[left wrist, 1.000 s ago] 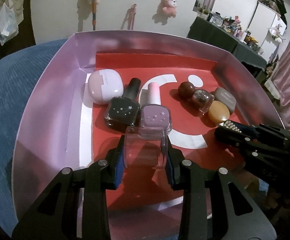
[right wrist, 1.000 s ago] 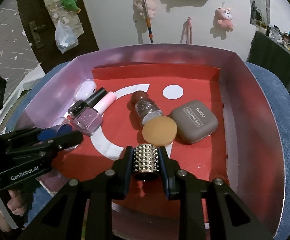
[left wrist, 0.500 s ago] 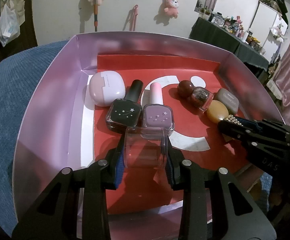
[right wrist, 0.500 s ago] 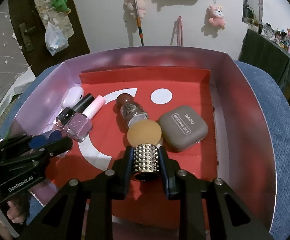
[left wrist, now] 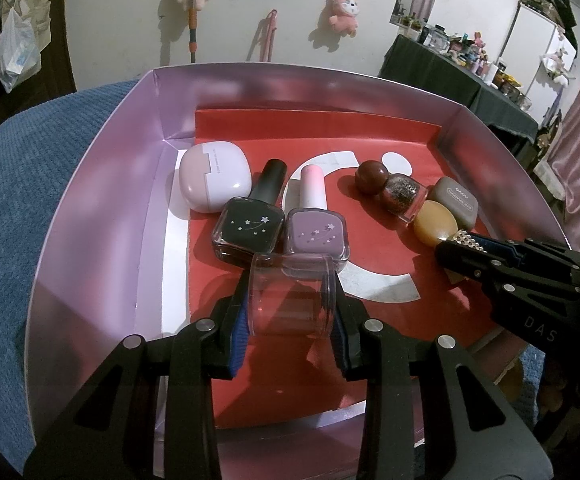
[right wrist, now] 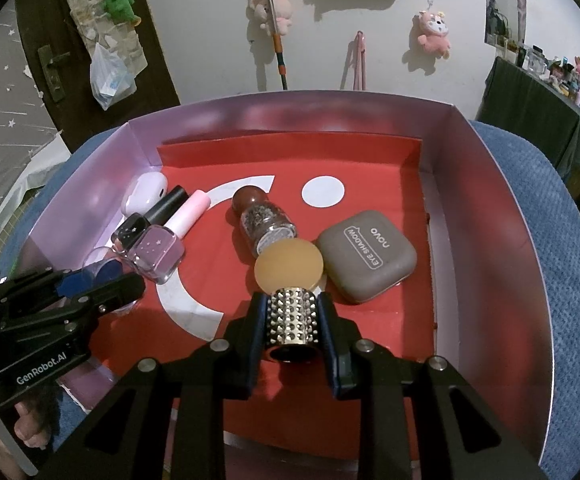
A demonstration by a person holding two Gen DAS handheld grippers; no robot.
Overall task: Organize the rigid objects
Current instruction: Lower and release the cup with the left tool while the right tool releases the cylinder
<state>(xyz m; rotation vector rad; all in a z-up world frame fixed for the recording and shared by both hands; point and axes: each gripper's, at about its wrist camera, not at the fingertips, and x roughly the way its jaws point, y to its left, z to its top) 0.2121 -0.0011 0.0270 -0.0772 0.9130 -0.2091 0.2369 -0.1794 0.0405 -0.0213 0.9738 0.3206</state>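
My left gripper (left wrist: 291, 300) is clamped on a clear, round plastic jar (left wrist: 290, 294), held just short of the lilac square nail-polish bottle (left wrist: 315, 236) ahead of my fingertips. My right gripper (right wrist: 293, 320) pinches a gold studded cylinder with an amber round cap (right wrist: 290, 268), which touches the taupe eyeshadow case (right wrist: 365, 256) to its right, inside the shiny lilac box with a red floor (right wrist: 489, 240).

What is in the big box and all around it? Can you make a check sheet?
Surface: pink-walled box with red floor, on blue cloth.
Job's things: clear jar, studded bottle, two star polish bottles, glitter bottle, white case, eye shadow case.
Clutter: nothing seen.
Grippers: left gripper shut on clear jar; right gripper shut on studded bottle.
Cables: nothing seen.
Surroundings: plush toys on wall.
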